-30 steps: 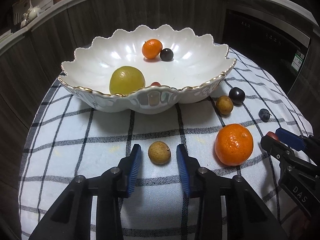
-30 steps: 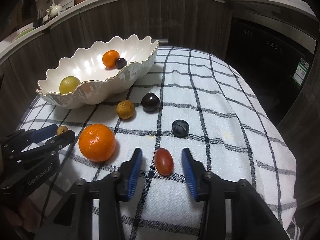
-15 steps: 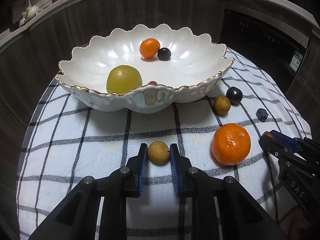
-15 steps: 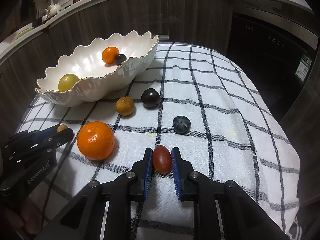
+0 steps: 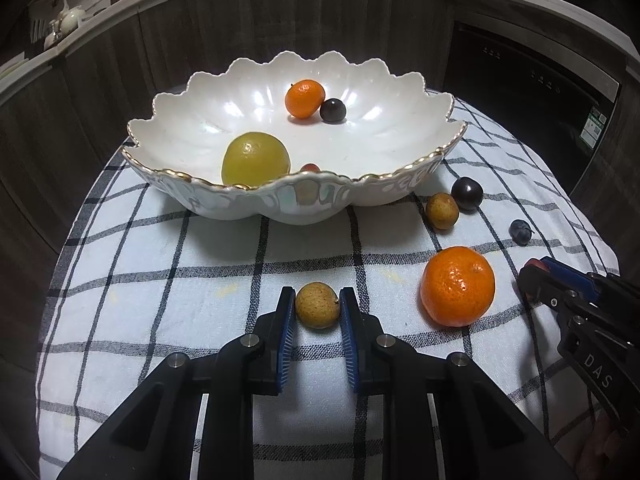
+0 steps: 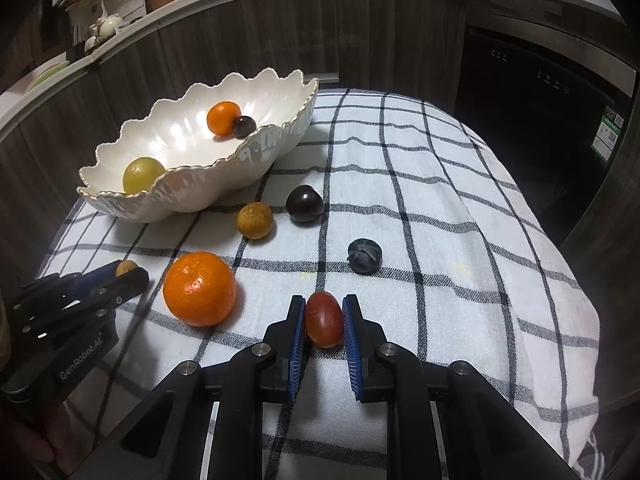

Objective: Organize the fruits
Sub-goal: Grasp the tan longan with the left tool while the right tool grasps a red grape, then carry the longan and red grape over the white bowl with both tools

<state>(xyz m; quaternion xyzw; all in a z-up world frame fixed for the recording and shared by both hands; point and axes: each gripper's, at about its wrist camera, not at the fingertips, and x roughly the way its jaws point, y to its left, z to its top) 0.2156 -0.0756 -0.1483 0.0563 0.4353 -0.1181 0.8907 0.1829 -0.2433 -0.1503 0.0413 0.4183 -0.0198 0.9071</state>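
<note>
On both tool bodies lettering reads "GenRobot.AI" and "DAS"; left gripper (image 5: 317, 307) jaws clench a longan (image 5: 317, 305), right gripper (image 6: 324, 318) jaws a cherry tomato (image 6: 324, 318).

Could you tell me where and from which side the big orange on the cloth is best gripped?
Grip the big orange across its widest middle, coming from above: it is round, sits clear on the checked cloth, with free cloth either side.
</note>
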